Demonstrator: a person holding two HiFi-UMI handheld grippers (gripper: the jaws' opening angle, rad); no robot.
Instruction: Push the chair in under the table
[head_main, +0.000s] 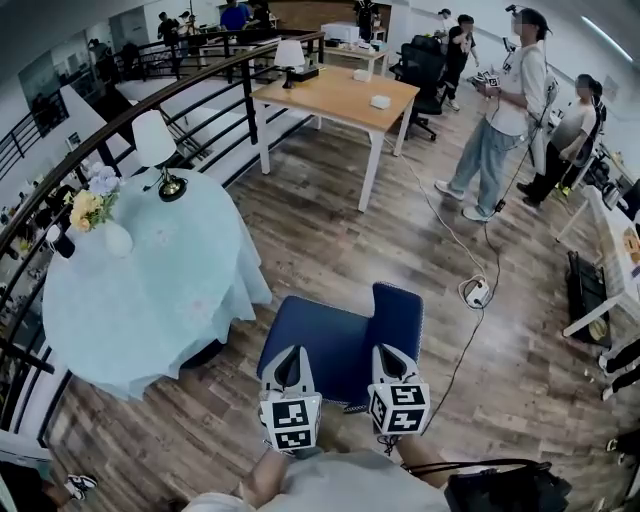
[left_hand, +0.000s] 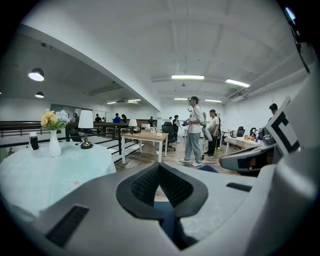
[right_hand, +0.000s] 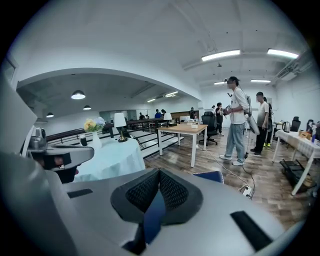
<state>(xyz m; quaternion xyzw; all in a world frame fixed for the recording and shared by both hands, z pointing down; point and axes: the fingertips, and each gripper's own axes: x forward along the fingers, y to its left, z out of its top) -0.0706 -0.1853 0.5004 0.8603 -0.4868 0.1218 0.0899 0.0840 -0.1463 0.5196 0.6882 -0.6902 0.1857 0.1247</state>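
A blue padded chair (head_main: 325, 345) stands on the wood floor, its backrest (head_main: 397, 320) on the right side, just right of the round table (head_main: 150, 300) under a pale blue cloth. My left gripper (head_main: 288, 354) is over the seat's near edge, and my right gripper (head_main: 388, 352) is at the backrest's near end; whether either touches the chair I cannot tell. In the left gripper view my left gripper (left_hand: 159, 166) has its tips together, with blue chair fabric showing below them. My right gripper (right_hand: 159, 172) is likewise shut, the chair's backrest (right_hand: 210, 176) just beyond it.
The round table carries a vase of flowers (head_main: 95, 215) and a lamp (head_main: 157, 150). A dark railing (head_main: 150, 100) curves behind it. A power strip and cable (head_main: 478, 292) lie on the floor at right. Beyond are a wooden table (head_main: 335, 95) and standing people (head_main: 500, 120).
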